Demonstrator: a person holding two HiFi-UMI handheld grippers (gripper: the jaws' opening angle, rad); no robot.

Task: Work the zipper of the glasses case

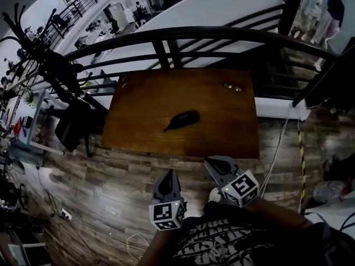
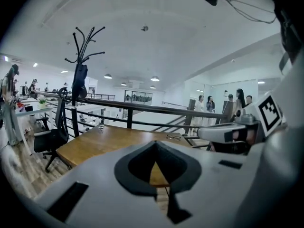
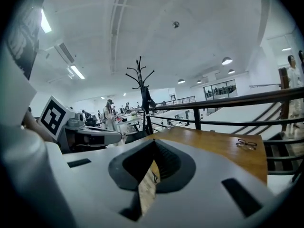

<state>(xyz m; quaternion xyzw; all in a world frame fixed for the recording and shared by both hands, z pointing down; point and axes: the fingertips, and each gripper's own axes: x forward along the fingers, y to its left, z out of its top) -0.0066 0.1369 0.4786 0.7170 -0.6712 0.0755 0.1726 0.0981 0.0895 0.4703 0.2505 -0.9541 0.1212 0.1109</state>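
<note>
Left gripper (image 1: 167, 176) and right gripper (image 1: 213, 165) hang close to the person's body, short of the table (image 1: 138, 134). Each has its jaws pressed together with nothing caught between them (a pale sliver at the right one's seam may be part of its pad; it is too unclear to say). Beyond them, mid-table, lies the dark glasses case (image 1: 183, 119), well apart from both, with a pair of glasses (image 1: 233, 86) near the far right corner. The approach looks like the step in hand. Arriving with closed jaws could shove the light case across the smooth wood instead of pinning it. The zipper pull, too small to make out from here, could also be missed.
</note>
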